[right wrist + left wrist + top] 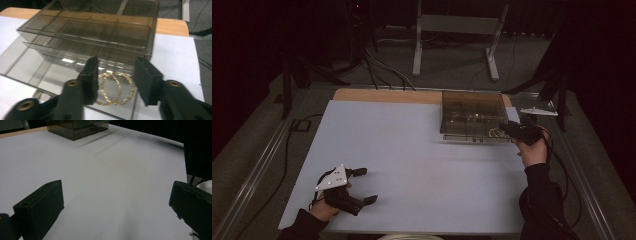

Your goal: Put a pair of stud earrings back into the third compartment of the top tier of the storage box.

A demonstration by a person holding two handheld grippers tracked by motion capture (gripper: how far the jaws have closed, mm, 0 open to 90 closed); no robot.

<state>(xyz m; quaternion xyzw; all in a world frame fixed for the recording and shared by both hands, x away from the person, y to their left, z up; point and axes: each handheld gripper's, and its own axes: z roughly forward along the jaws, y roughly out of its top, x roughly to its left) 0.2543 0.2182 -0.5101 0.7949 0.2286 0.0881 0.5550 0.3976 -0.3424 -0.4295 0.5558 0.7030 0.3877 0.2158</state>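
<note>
**Gold hoops lie between the right gripper's parted jaws**

Black jaws of the right gripper [116, 80] rise from the bottom of the right gripper view, standing apart with a clear gap between them. Two thin gold-coloured twisted hoops [116, 87] lie flat in that gap, overlapping one another, in the pulled-out lower drawer of a smoky transparent plastic organiser box [100, 32]. The pads do not press on the hoops; whether the left jaw's inner face touches the nearer hoop cannot be told. The hoops sit toward the drawer's front right compartment, close to its front edge.

Seen from the high view, the right gripper [512, 129] reaches the box [472, 107] at its front right corner, where the hoops [496, 133] show as a small yellow glint.

Well apart from all this, the left gripper [364, 186] rests near the front left of the white table sheet [412, 165], jaws wide apart with nothing between them.
</note>
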